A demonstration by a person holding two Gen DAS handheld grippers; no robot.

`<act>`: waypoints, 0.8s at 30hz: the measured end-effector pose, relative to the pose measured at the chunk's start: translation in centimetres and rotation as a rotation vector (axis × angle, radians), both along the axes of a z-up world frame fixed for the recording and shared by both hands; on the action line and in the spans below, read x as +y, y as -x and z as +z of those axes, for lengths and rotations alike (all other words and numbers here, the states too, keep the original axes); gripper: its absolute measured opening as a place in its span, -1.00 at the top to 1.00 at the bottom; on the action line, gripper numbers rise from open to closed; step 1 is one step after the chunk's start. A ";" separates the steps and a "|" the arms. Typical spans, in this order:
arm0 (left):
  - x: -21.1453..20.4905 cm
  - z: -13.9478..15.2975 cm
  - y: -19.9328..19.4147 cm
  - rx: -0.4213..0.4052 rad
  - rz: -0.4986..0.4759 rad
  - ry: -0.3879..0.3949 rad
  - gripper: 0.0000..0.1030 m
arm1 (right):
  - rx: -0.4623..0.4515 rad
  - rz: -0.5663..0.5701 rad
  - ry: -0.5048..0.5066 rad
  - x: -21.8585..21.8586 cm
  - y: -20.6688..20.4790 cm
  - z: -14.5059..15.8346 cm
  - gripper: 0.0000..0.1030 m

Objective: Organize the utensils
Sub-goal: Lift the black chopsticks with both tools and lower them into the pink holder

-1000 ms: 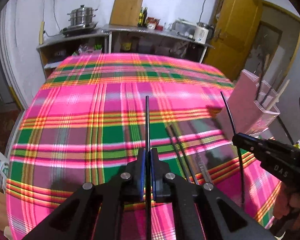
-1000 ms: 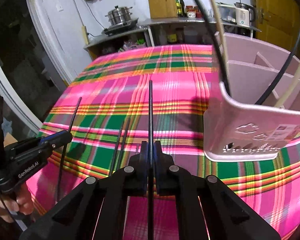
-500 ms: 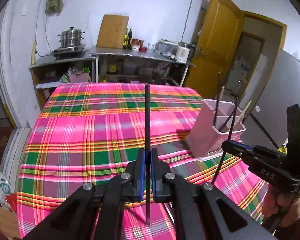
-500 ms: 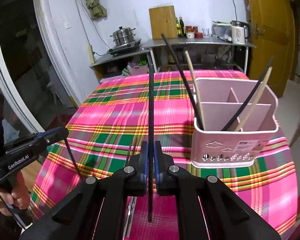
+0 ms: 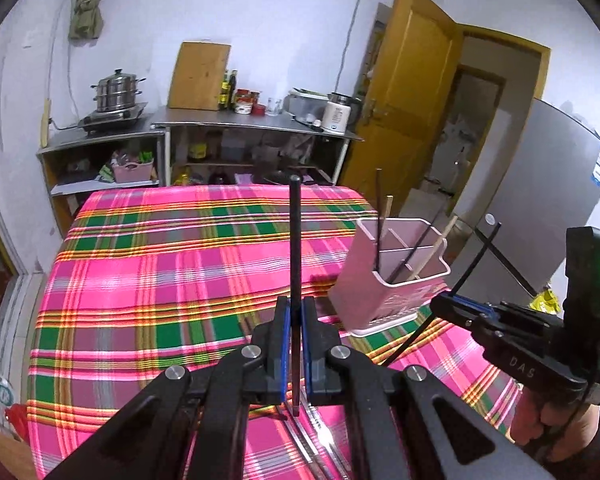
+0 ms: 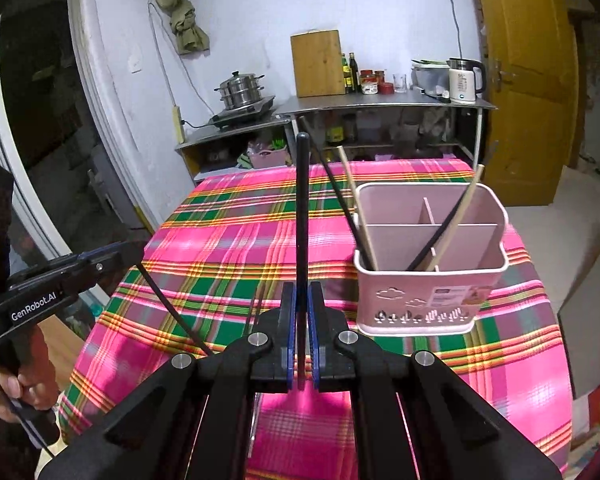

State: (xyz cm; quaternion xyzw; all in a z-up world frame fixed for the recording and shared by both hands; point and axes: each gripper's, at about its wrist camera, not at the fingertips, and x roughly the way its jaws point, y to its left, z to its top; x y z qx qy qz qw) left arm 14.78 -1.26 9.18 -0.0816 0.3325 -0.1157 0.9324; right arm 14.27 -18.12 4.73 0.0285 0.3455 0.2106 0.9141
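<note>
Each tool is clamped on one thin black chopstick: the left tool (image 5: 295,344) grips the left black chopstick (image 5: 295,236), the right tool (image 6: 301,340) the right black chopstick (image 6: 302,208), both raised above the bench under its pink plaid cloth (image 6: 228,240). Right of them stands a pink plastic divided utensil holder (image 6: 428,300) holding black and pale wooden chopsticks.
</note>
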 end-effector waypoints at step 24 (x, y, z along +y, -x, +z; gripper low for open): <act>-7.5 6.6 -6.8 -0.073 -0.134 0.096 0.91 | -0.126 -0.151 -0.050 -6.9 -1.8 6.5 0.89</act>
